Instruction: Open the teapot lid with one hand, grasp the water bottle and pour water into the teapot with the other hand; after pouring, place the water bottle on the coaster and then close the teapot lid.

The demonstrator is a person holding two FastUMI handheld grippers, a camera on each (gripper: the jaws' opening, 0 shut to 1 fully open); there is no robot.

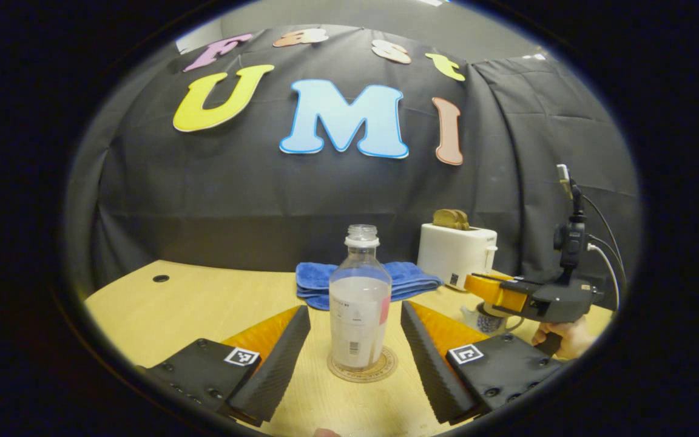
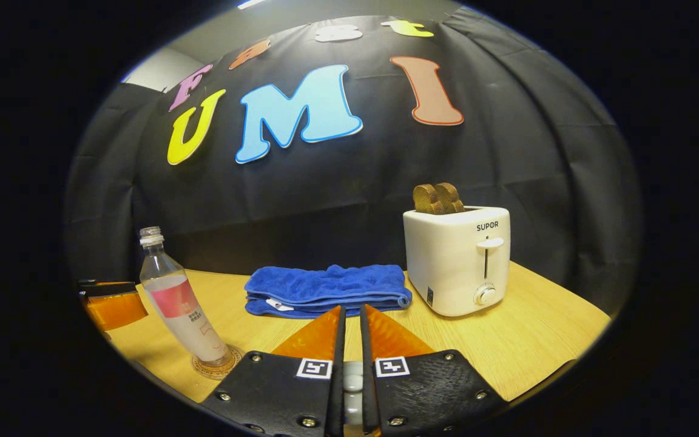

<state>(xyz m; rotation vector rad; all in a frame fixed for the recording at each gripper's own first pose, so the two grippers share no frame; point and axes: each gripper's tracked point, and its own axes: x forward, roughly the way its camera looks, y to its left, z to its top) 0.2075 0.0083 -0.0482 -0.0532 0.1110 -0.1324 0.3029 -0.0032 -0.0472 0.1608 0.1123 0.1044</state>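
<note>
Two fingers of the left gripper stand wide apart on either side of the water bottle, neither one touching it, so this claw is spread and holding nothing. The bottle stands upright and uncapped, its long axis vertical, its base on the round coaster on the wooden table, dead ahead between the fingers; it is about half full. Off to that gripper's right, in the left gripper view, the right gripper is held by a hand low over the patterned teapot, of which little shows. In the right gripper view its own fingers are drawn nearly together, with something pale and rounded wedged at their base, probably the lid's knob, though I cannot say for sure. The left claw is plainly the nearer to the bottle; a straight close should take it. Beyond lie a folded blue towel and a white toaster with toast.
</note>
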